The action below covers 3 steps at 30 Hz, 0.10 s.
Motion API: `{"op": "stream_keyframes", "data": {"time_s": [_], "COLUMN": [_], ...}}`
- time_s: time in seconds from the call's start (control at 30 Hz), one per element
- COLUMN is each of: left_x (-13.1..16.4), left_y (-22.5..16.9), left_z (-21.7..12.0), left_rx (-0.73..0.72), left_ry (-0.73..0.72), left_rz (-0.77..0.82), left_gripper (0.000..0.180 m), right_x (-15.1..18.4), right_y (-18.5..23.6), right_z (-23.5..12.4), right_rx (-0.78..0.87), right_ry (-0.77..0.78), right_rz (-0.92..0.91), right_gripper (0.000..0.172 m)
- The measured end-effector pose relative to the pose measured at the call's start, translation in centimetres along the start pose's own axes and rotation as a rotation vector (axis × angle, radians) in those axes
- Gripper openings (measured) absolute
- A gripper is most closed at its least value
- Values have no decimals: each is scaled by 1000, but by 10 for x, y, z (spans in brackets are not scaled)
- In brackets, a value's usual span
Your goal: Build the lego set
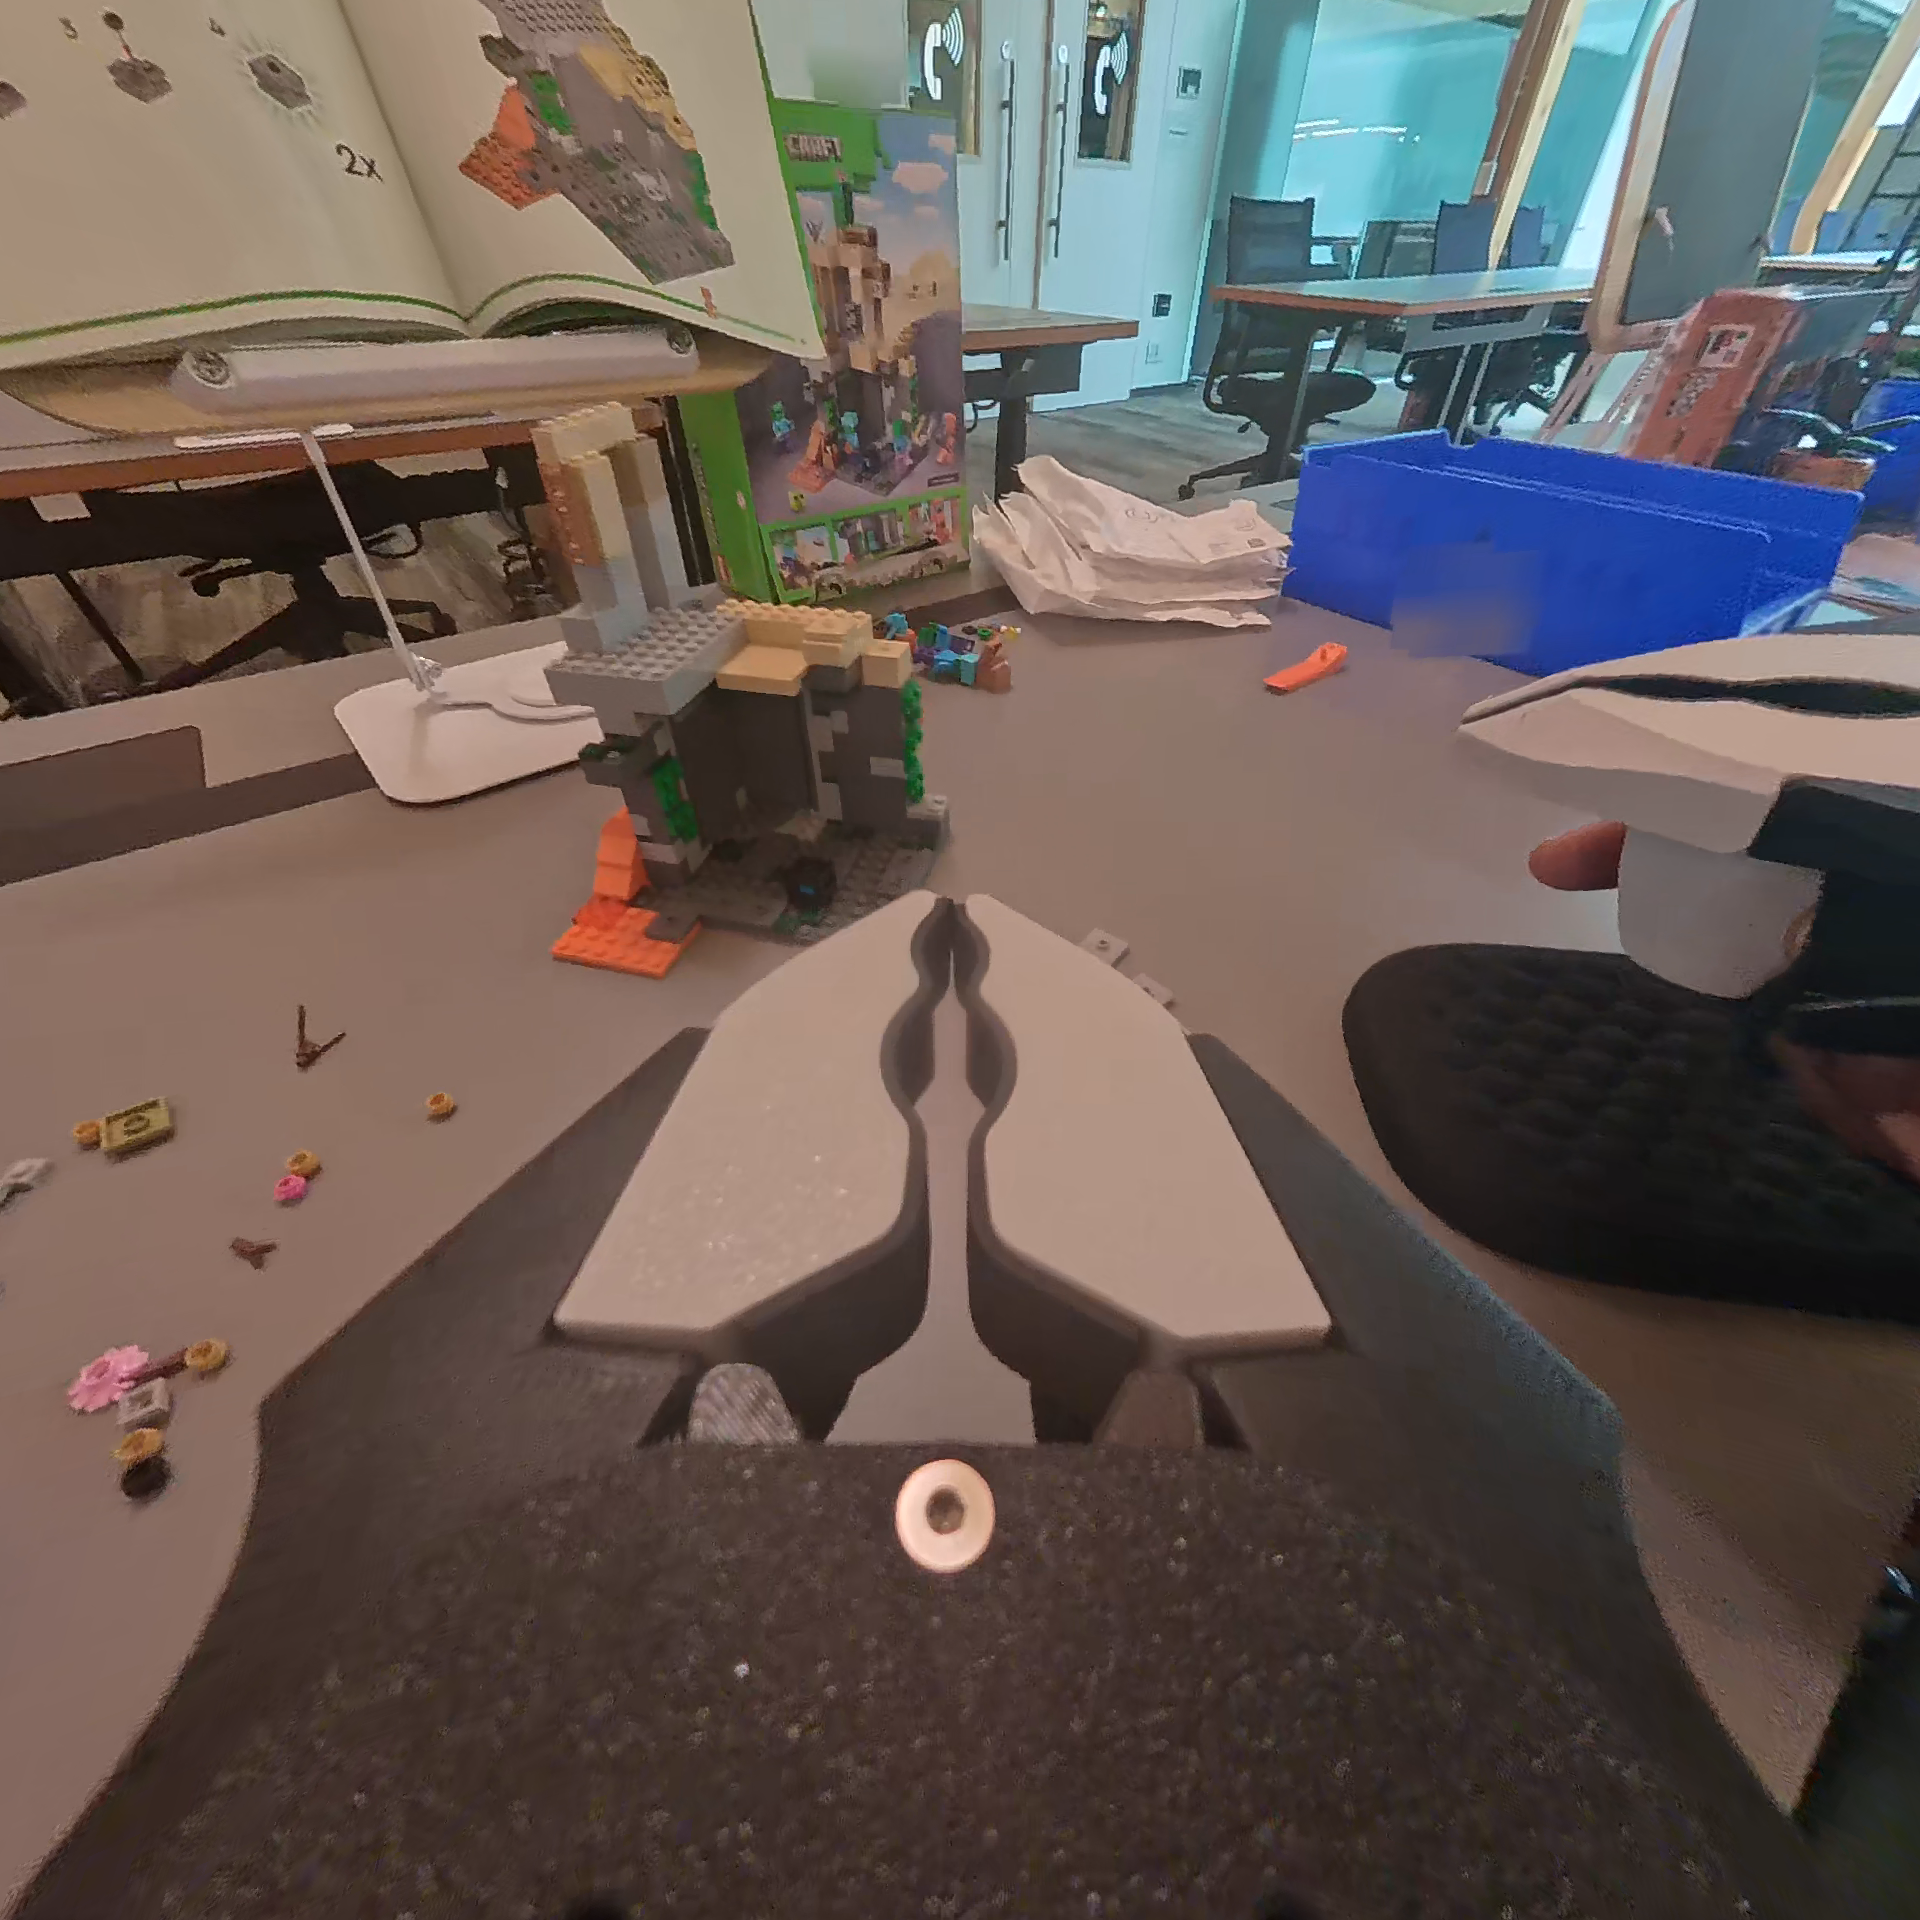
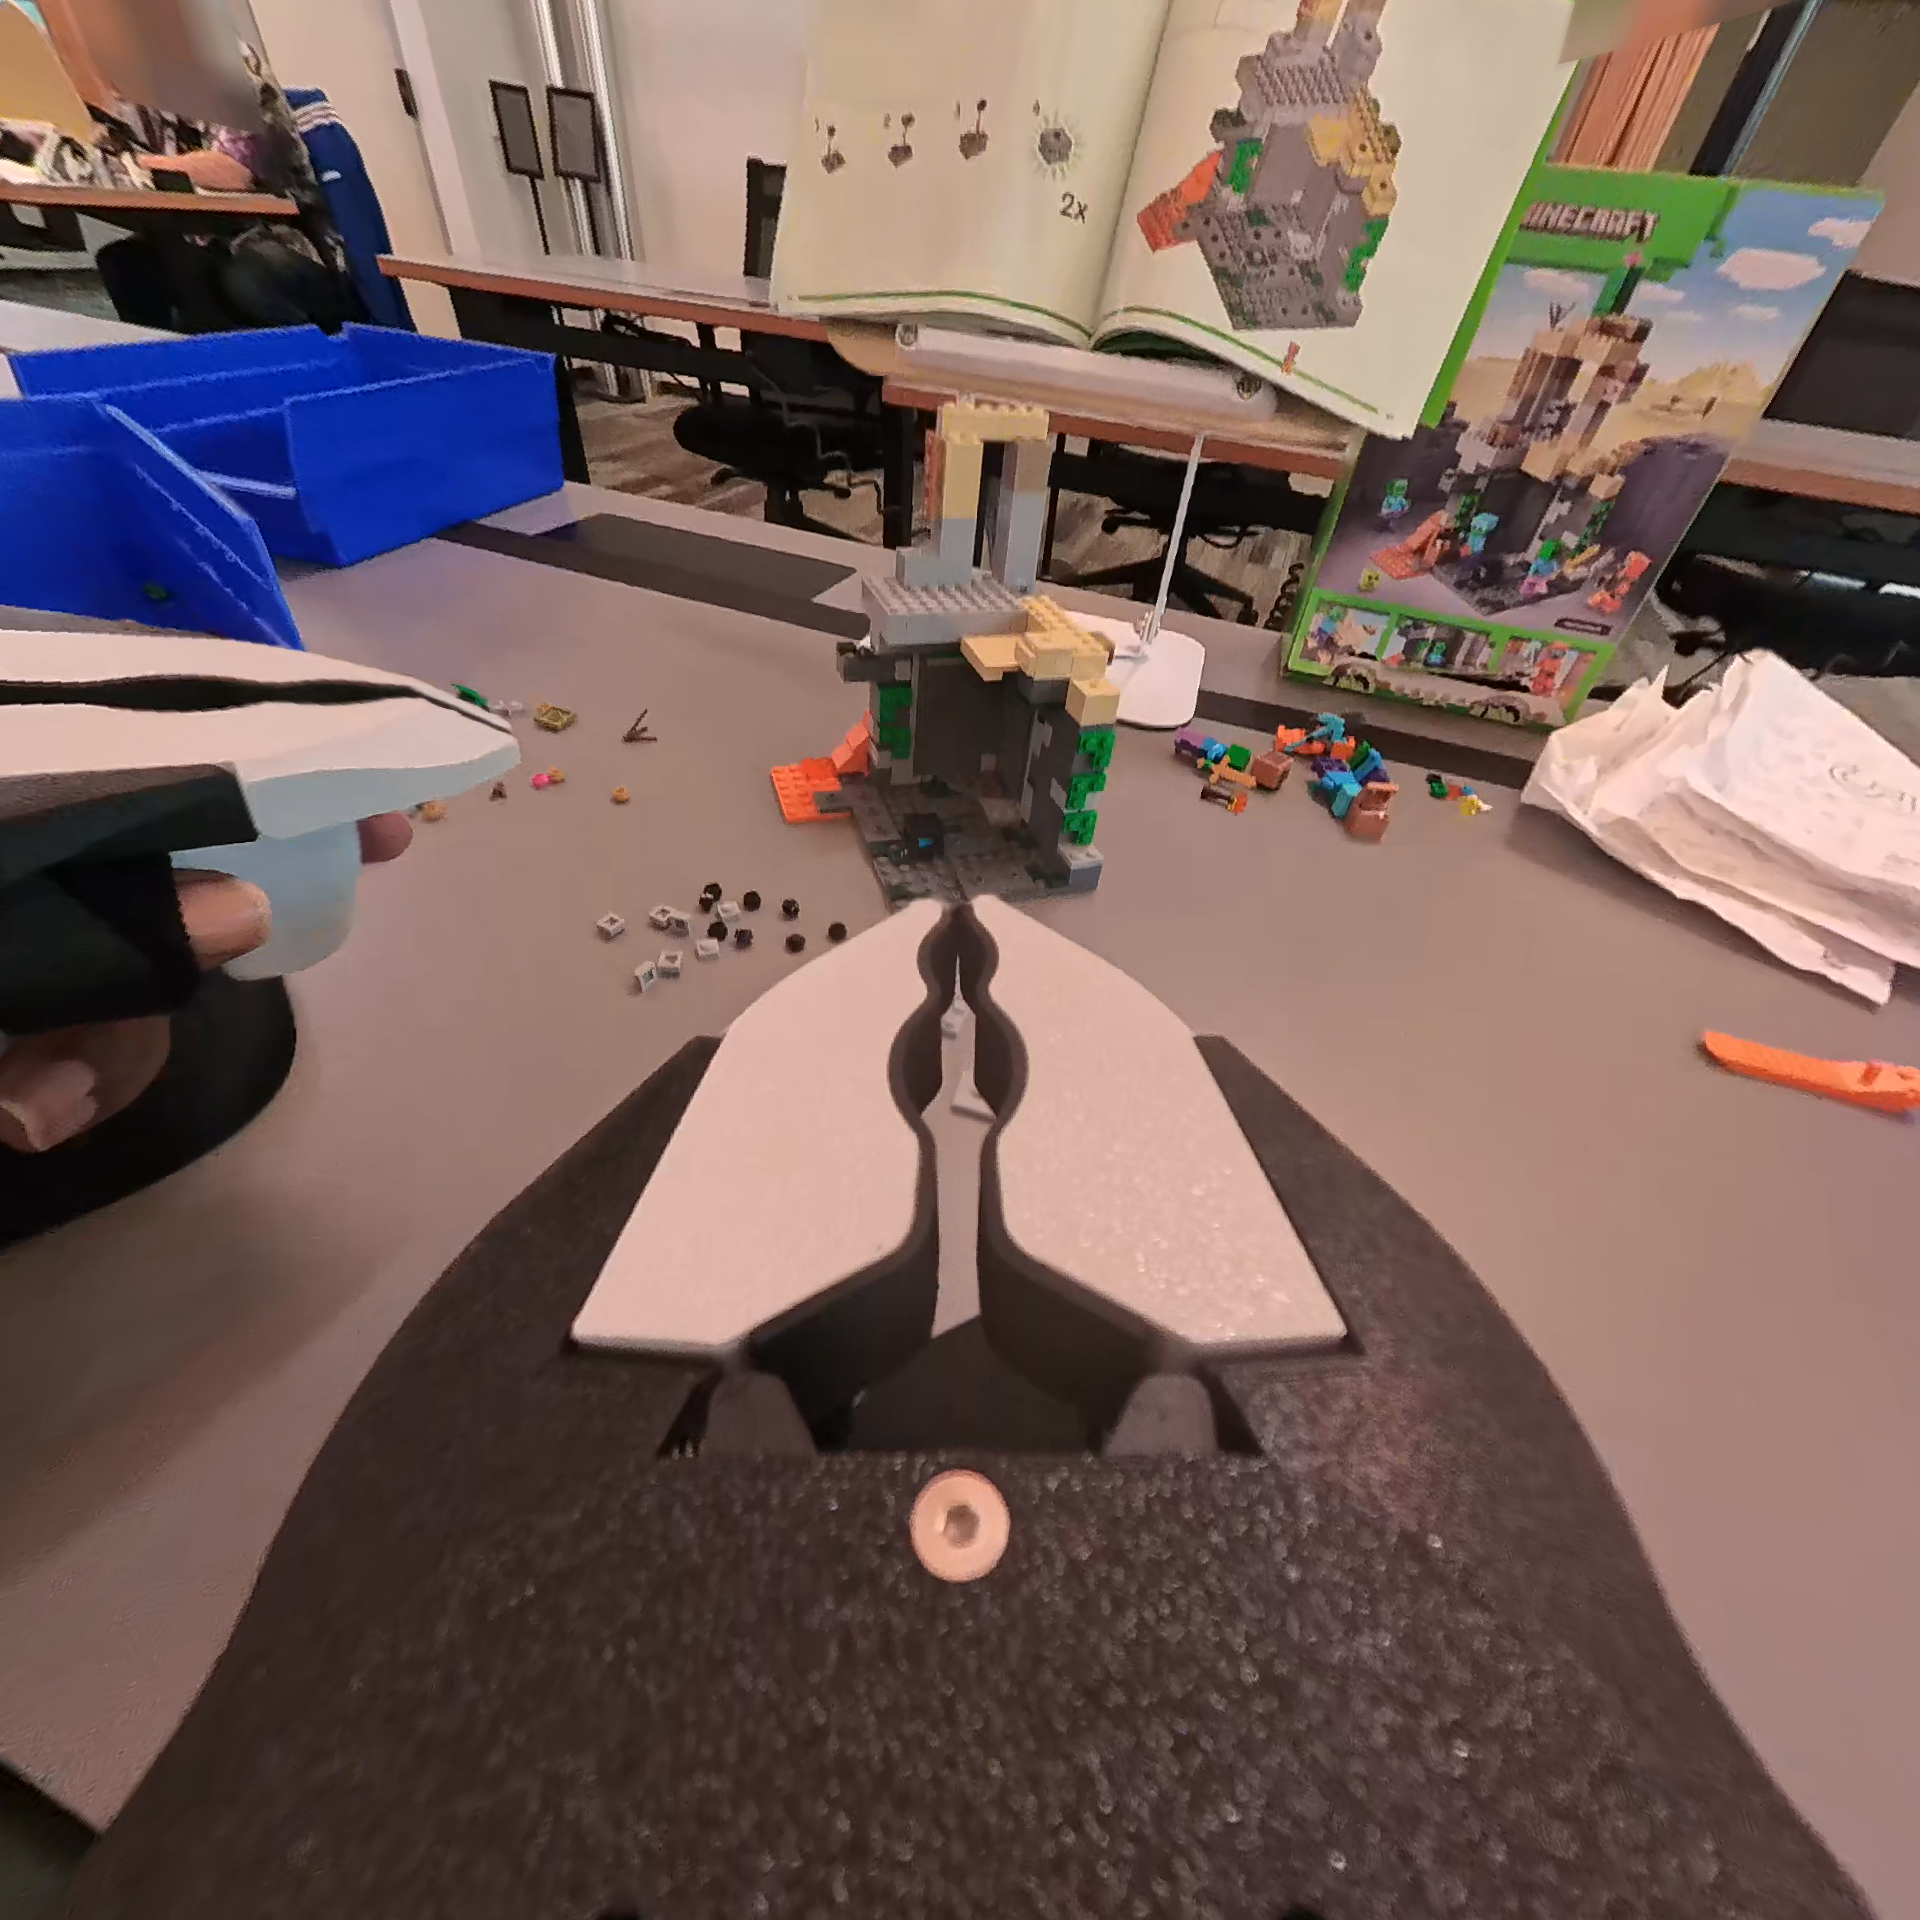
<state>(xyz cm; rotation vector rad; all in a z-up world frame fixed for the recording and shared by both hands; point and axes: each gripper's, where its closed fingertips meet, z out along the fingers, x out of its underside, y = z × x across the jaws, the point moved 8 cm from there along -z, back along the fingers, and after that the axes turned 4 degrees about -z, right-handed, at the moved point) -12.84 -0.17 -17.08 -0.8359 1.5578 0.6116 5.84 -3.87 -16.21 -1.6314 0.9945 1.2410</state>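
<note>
Fingertips of our left gripper [image 1: 952,909] meet with nothing between them, hanging over the grey table [image 1: 1143,790] just in front of the brick model [image 1: 748,769], a grey and dark walled build with tan bricks on top, green bits down its corners and an orange plate at its foot. Two small light grey tiles [image 1: 1127,961] lie on the table just right of the fingertips. Off to our left we see scattered small pieces [image 1: 156,1132], among them gold rings, a pink flower and brown twigs. Behind the model stands a white stand carrying an open instruction booklet [image 1: 364,177], then the green set box [image 1: 862,416], a pile of white paper bags [image 1: 1132,551] and a blue bin [image 1: 1558,540]. An orange brick separator [image 1: 1306,667] lies alone farther back. At the right edge our right gripper [image 1: 1475,717] appears side-on, held by a hand over a black padded mat [image 1: 1558,1122].

From the right wrist view, our right gripper [image 2: 958,912] is likewise closed on nothing, its tips just short of the model's front baseplate [image 2: 977,873]. A cluster of small black round studs and light grey tiles [image 2: 717,925] lies near, to the left of the tips. Colourful loose figures and bricks [image 2: 1320,779] sit right of the model, the separator [image 2: 1813,1075] well apart on the right. Our left gripper [image 2: 499,743] enters from the left, closed.
</note>
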Motion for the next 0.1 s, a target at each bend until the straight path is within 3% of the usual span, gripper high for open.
{"op": "stream_keyframes", "data": {"time_s": [0.1], "left_x": [-2], "left_y": [5], "left_z": [5], "left_rx": [-12], "left_ry": [1], "left_rz": [1], "left_gripper": [0], "right_x": [-5], "right_y": [-2], "right_z": [5], "right_rx": [0], "right_ry": [-17], "right_rz": [-2], "right_gripper": [0]}}
